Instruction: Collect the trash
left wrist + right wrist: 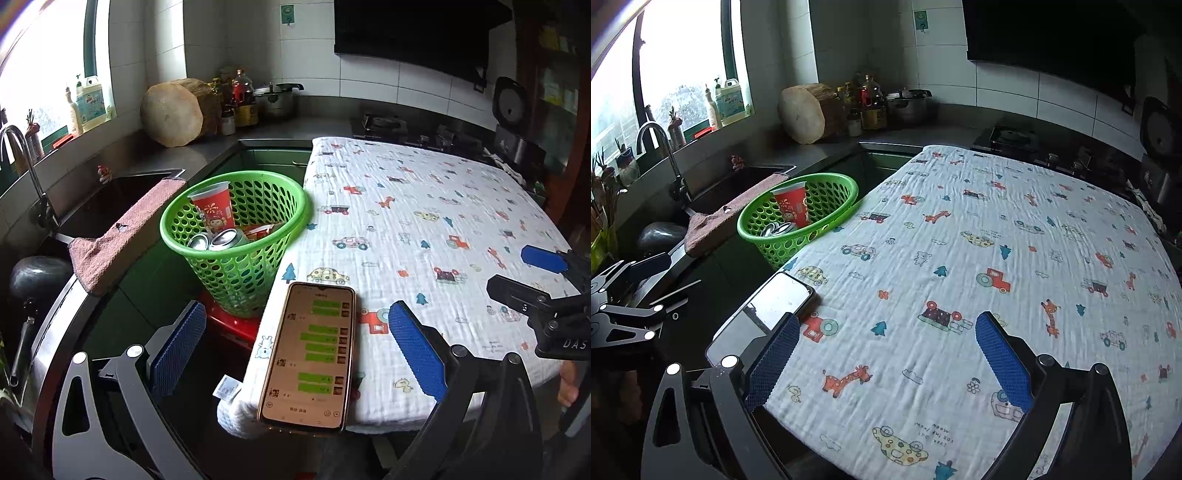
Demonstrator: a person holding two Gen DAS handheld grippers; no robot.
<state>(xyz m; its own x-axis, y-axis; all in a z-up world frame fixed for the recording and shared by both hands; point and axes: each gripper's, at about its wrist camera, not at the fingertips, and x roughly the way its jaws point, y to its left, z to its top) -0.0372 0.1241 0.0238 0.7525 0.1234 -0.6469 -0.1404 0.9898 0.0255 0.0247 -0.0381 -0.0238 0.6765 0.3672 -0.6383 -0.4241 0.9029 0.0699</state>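
Note:
A green perforated basket point(236, 254) stands on a red stool left of the table; it also shows in the right wrist view point(798, 221). Inside are a red paper cup point(214, 210), two drink cans point(218, 240) and a red wrapper point(258, 230). My left gripper point(295, 347) is open and empty over the table's near left corner, above a phone point(310, 354). My right gripper point(886, 354) is open and empty over the patterned tablecloth point(997, 240); its blue pad also shows in the left wrist view point(543, 258).
The phone point(764, 317) lies at the table's left edge with its screen lit. A sink point(110, 199) with a tap point(26, 155) and a pink cloth point(122, 236) lies left of the basket. A wooden block point(177, 110), bottles and a pot stand on the far counter.

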